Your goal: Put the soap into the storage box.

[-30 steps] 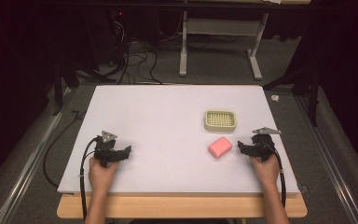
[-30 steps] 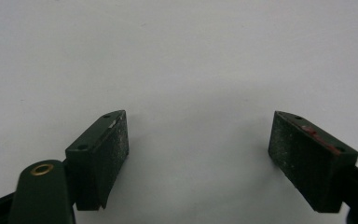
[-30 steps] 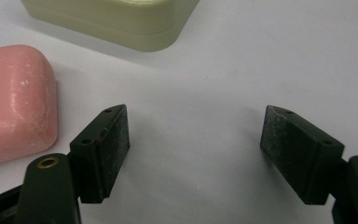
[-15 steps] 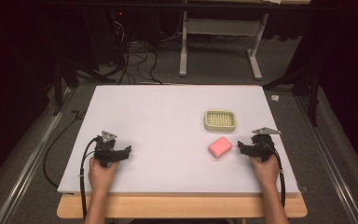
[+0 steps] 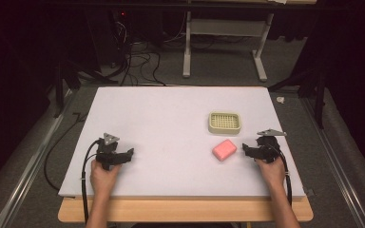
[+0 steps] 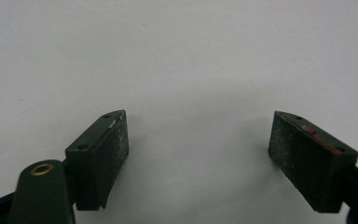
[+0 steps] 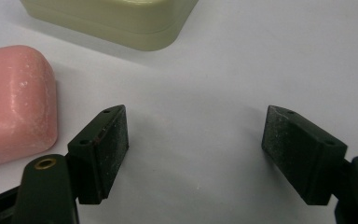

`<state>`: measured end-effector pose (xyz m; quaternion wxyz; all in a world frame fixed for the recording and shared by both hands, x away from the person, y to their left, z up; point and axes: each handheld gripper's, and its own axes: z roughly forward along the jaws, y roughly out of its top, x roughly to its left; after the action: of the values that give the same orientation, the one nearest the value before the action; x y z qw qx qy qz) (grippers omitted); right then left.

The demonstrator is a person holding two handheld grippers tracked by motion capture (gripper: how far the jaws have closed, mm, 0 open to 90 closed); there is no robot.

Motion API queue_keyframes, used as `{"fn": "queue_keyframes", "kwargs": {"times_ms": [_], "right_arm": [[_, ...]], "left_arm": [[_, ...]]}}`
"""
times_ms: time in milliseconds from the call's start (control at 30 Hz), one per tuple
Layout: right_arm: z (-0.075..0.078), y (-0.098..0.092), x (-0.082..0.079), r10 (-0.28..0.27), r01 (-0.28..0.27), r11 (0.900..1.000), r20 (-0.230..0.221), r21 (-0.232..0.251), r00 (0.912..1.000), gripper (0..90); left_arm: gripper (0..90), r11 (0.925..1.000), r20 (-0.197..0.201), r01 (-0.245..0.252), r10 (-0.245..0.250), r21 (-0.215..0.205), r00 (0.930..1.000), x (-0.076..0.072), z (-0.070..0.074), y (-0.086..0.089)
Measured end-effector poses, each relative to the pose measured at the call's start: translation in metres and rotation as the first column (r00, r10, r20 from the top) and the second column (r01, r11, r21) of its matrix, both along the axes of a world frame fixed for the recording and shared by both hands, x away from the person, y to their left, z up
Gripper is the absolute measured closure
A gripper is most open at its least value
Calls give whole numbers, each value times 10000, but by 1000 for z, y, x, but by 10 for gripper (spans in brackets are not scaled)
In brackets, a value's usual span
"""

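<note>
Right claw [image 5: 245, 150] jaws apart near the counter's [image 5: 171, 118] right edge, pink soap [image 5: 224, 149] just beside it, lying flat, soap dish [image 5: 224, 122] behind it, left claw [image 5: 130, 154] apart, near front-left corner.

1. The soap bar [image 5: 224, 149] is pink, with pale whitish scuffs flecking its surface in the right gripper view [image 7: 14, 102].
2. The soap dish [image 5: 224, 122], just behind the soap bar, is pale yellow-green, and its top carries a fine grid pattern.
3. The table top [image 5: 171, 123] under the soap bar is plain white, with a light wood-coloured edge along the near side.
4. The right gripper [image 5: 246, 151], beside the soap bar, is black with a grey plate; its pads [image 7: 298, 154] are black with pale dusty speckles.
5. The left gripper [image 5: 129, 154], well apart from the soap bar, is black too, with a grey plate, and one pad [image 6: 307, 158] shows a reddish streak along its edge.
6. The floor around the table is dark grey.
</note>
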<state>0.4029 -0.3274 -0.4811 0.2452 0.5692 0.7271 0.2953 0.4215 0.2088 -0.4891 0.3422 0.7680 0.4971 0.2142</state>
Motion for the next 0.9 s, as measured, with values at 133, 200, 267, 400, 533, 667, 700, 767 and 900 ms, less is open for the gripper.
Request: {"fn": "queue_keyframes", "kwargs": {"times_ms": [133,200,267,400,533,667,700,767,900], "right_arm": [[2,-1,0,-183,188,9995,-176,268,9997,202],[3,-3,0,-286,295,9989,-238,363,9993,191],[4,-4,-2,-324,326,9987,-50,403,9995,188],[10,-5,-6,-259,246,9979,218,594,9994,188],[15,-4,-12,-175,149,9975,372,689,9992,188],[20,-2,-16,-17,-23,9972,530,749,9986,188],[20,-1,-17,15,-60,9968,566,796,9984,189],[22,0,-19,128,-179,9964,614,833,9980,188],[26,3,-25,286,-351,9955,736,878,9969,188]], "left_arm": [[207,10000,-2,0,0,-4,10000,0,0,0],[207,10000,-2,0,0,-7,10000,0,0,0],[207,10000,-2,1,-1,-5,10000,0,0,0],[207,10000,-2,1,-1,-9,10000,0,0,0],[207,10000,-3,4,-4,-8,10000,0,0,0],[207,10000,-4,3,-3,-9,10000,0,0,0],[207,10000,-4,-1,1,-11,10000,0,0,0],[207,10000,-4,2,-2,-8,10000,0,0,0],[207,10000,-3,-1,1,-7,10000,0,0,0]]}}
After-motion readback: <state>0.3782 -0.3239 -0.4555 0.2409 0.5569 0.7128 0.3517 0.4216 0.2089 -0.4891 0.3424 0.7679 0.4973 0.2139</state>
